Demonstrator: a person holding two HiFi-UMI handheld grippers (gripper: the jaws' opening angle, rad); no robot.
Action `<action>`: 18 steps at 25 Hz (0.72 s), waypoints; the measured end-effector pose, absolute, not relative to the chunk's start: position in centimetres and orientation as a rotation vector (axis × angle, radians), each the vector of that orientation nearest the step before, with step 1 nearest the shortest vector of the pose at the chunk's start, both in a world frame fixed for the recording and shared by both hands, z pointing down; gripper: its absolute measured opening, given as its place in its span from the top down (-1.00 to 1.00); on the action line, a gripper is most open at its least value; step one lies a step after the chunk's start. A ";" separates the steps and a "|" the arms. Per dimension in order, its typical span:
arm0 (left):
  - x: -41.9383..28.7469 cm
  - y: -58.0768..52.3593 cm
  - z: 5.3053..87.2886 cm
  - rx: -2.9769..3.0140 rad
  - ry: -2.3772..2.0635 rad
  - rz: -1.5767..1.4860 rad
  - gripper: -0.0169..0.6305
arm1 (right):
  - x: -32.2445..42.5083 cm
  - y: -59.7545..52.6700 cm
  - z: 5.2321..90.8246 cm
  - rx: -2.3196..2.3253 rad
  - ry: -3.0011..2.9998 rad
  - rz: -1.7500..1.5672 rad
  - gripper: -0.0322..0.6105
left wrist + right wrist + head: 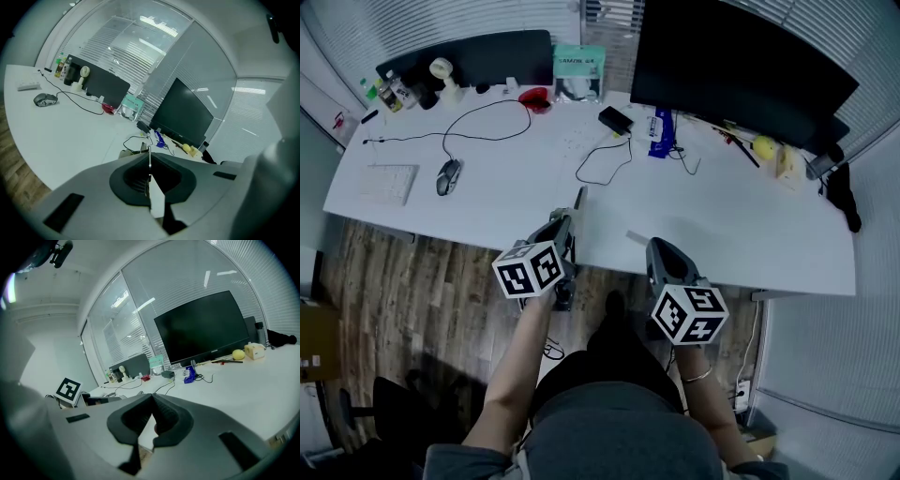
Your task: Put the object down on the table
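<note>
My left gripper (pixel 572 217) hovers at the near edge of the white table (pixel 741 220), shut on a thin flat grey object (pixel 579 198) that pokes out past its fingertips over the tabletop. In the left gripper view (pixel 149 158) this thin object (pixel 149 154) stands edge-on between the closed jaws. The right gripper (pixel 657 246) sits beside it at the same table edge, jaws together with nothing visibly between them; in the right gripper view (pixel 151 398) its tips meet.
A large black monitor (pixel 731 66) stands at the back right. A mouse (pixel 448 176), keyboard (pixel 389 184), black adapter (pixel 616 119) with cable, blue item (pixel 660 128) and yellow ball (pixel 764 146) lie on the table. A small grey strip (pixel 637 236) lies near the right gripper.
</note>
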State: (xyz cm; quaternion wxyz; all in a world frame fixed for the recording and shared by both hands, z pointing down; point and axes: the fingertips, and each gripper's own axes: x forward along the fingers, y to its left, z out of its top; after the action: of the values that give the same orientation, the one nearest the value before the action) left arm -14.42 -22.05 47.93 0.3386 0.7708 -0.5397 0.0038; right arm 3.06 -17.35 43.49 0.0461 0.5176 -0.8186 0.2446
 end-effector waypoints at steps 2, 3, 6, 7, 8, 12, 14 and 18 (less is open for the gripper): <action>-14.4 -22.8 48.2 1.996 -1.404 0.008 0.87 | 3.1 -18.0 43.5 1.573 -2.496 0.750 0.89; -14.3 -23.2 48.4 1.992 -1.405 0.011 0.87 | 3.1 -18.3 43.6 1.571 -2.496 0.752 0.89; -14.1 -24.6 48.9 1.979 -1.408 0.023 0.87 | 3.2 -19.4 43.6 1.561 -2.499 0.754 0.89; -13.9 -25.1 49.0 1.976 -1.407 0.022 0.87 | 3.2 -19.7 43.6 1.558 -2.499 0.754 0.89; -13.8 -25.5 49.1 1.972 -1.406 0.020 0.87 | 3.3 -20.0 43.6 1.555 -2.500 0.756 0.89; -13.2 -27.2 49.6 1.949 -1.393 0.011 0.87 | 3.5 -21.0 43.7 1.545 -2.500 0.762 0.89; -13.0 -28.0 49.8 1.938 -1.392 0.009 0.87 | 3.6 -21.3 43.7 1.542 -2.501 0.766 0.89; -12.7 -29.5 50.0 1.924 -1.396 0.002 0.87 | 3.9 -21.9 43.9 1.539 -2.498 0.775 0.89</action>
State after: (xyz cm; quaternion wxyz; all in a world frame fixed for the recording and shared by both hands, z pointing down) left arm -12.66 -29.54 50.00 0.3728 0.7511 -0.5449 0.0009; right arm 3.87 -21.92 43.89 0.0536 0.5063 -0.8220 0.2550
